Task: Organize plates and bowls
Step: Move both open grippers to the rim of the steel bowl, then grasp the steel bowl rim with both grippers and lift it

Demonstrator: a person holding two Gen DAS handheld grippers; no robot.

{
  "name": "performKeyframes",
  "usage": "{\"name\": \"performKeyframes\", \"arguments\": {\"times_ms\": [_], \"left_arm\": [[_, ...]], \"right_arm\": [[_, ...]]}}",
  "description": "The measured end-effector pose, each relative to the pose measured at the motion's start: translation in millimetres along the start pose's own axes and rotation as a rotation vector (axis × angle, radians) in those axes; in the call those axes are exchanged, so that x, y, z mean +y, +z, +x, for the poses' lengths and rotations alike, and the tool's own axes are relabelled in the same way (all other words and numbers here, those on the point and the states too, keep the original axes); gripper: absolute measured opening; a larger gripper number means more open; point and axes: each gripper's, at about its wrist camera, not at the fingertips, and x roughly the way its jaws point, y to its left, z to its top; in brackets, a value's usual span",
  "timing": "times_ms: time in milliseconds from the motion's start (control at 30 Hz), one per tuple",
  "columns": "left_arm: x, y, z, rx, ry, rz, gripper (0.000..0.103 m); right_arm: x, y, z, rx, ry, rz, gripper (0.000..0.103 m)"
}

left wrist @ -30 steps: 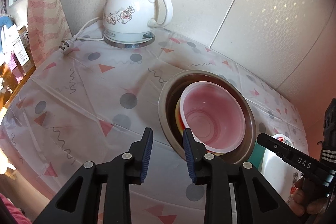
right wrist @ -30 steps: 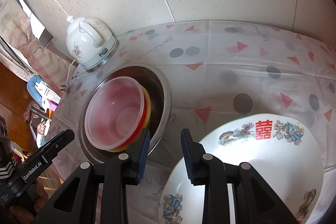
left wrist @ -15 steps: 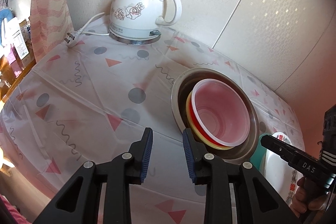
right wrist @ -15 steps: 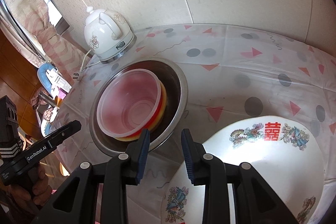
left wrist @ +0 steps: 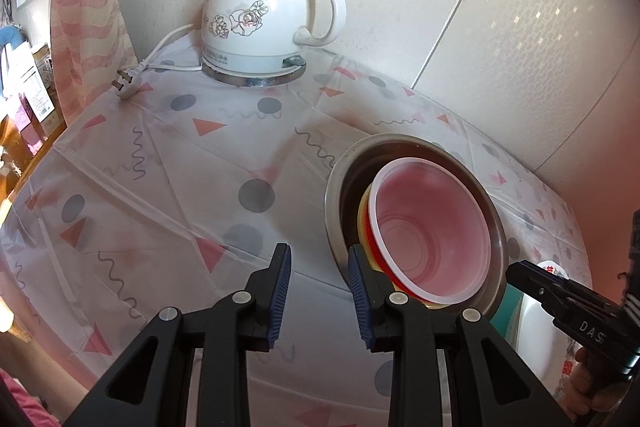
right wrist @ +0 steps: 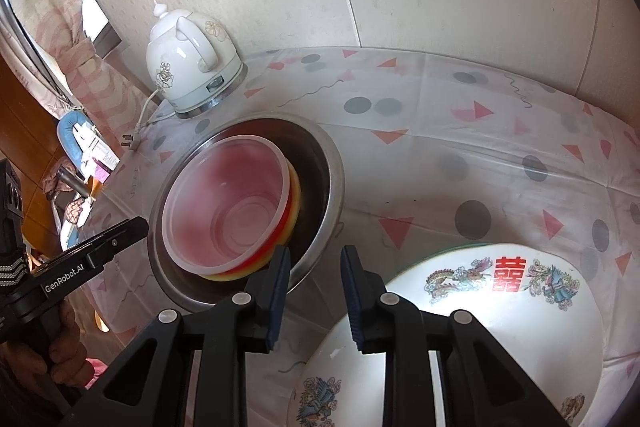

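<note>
Steel bowl point(right wrist: 320, 163) rim near right claw point(right wrist: 314, 291) | both claws narrow, empty | right's jaws just closing

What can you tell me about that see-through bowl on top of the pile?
The see-through bowl looks like thin, clear plastic with a rolled white rim and faint rings on its bottom. It is empty and looks pinkish from the red bowl under it. It sits nested, tilted, on the red and yellow bowl inside the big metal bowl, leaning towards one side. No gripper touches it.
</note>
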Motion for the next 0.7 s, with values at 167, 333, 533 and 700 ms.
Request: {"name": "performKeyframes", "arguments": {"times_ms": [167,333,533,700], "left_arm": [[-3,6,7,-0.007,0.012,0.028,0.030],[-5,10,16,-0.005,0.018,0.055,0.030],[-9,10,29,0.017,0.016,0.077,0.021],[-8,11,40,0.039,-0.005,0.058,0.021]], "right_arm": [[-1,8,8,0.012,-0.018,0.002,0.015],[-2,14,16,0.029,-0.019,0.010,0.015],[-3,18,22,0.040,-0.020,0.019,0.015],[-6,21,30,0.060,0.002,0.037,0.016]]}}
